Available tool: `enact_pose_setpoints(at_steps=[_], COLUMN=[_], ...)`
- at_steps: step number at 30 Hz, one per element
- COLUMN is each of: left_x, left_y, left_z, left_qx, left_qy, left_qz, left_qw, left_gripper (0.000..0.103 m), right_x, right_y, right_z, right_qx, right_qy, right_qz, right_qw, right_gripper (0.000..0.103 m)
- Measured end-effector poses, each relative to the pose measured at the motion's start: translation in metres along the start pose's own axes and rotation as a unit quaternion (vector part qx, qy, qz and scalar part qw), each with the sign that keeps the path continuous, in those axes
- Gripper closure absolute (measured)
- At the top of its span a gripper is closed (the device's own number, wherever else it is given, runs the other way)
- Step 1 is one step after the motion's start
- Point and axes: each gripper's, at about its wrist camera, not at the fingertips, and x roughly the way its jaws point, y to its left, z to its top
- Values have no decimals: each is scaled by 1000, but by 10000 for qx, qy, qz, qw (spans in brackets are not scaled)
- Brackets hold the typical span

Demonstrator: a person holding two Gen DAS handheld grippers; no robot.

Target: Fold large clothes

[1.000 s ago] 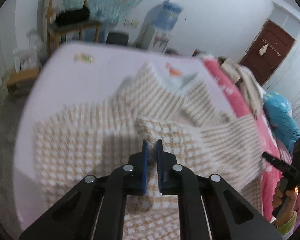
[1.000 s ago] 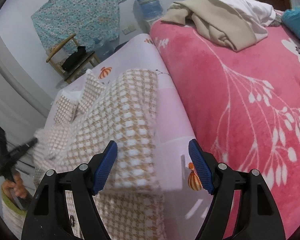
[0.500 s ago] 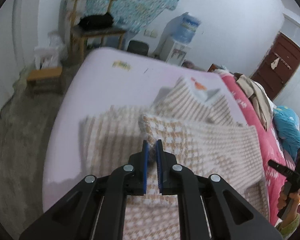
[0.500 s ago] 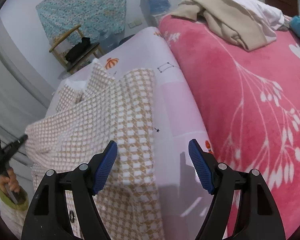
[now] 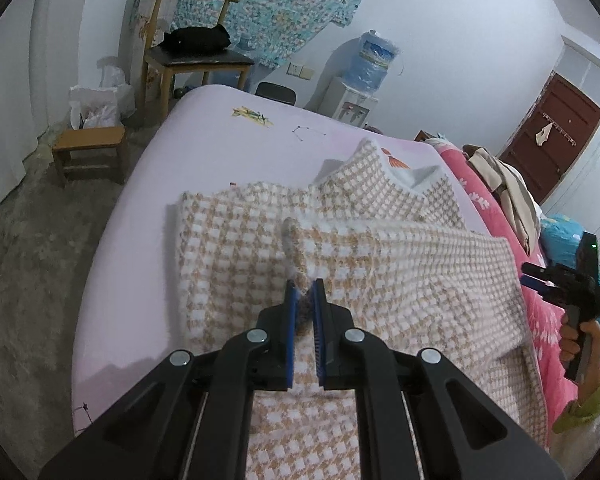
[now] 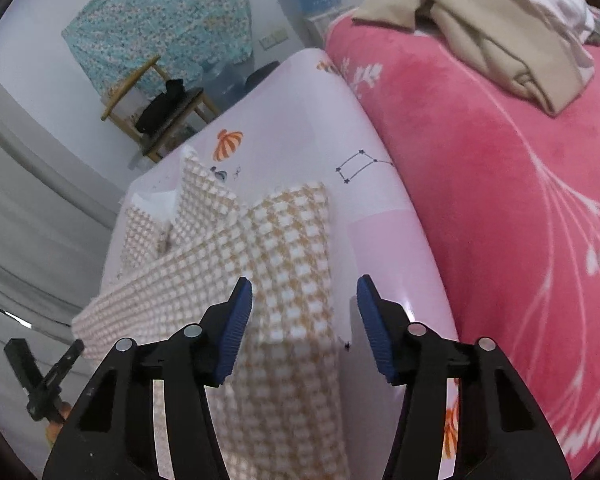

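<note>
Tan-and-white checked garment spread on my pale lilac bed sheet, one fold clamped in my left gripper; my right gripper, jaws just closing, part-open above its edge, gripping nothing.

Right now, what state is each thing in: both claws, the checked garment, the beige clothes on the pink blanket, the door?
left claw: shut on a fold of the checked garment
right claw: open, jaws just been closing, garment edge between them but not gripped
checked garment: partly folded on the bed, one flap lifted
beige clothes: unfolded heap
door: closed
</note>
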Motion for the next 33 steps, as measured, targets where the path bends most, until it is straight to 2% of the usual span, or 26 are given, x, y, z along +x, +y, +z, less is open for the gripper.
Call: enact_pose_setpoints(at_steps=[1,3,7,9,12,19,25,28,33], left_x=[0,-1,-13,-17,-15,-4,13,6,-32], left_y=[0,1,-4,-6,-1,21,31,32,21], left_z=[-1,-1,9,17,22,6,-4,-4,1], left_qx=[-2,21,108,136,5,-338,-363,-402,-176], left_qy=[-24,-73,-339,-423,-278,-29,77,-47,-724], left_qz=[-25,-62,-152,-115,77,413,544,494,520], left_qw=[10000,10000,9993,9989,9996,9986,9978,9980,9959], left_gripper=[96,96,96,96,96,96,93,92,92], right_x=[6,12,12,10,9,17,26,24,3], right_y=[2,4,11,13,17,40,49,48,56], right_z=[2,2,-2,-3,-6,-12,-15,-15,-20], right_qx=[-53,-124,-336,-408,-499,-932,-1191,-1209,-1369], right_qy=[48,110,48,13,-6,-45,-158,-190,-443], right_qz=[-50,-96,-259,-297,-364,-659,-972,-992,-1058], right_qw=[10000,9998,9991,9987,9981,9935,9880,9875,9839], right_gripper=[64,72,79,80,80,78,77,77,77])
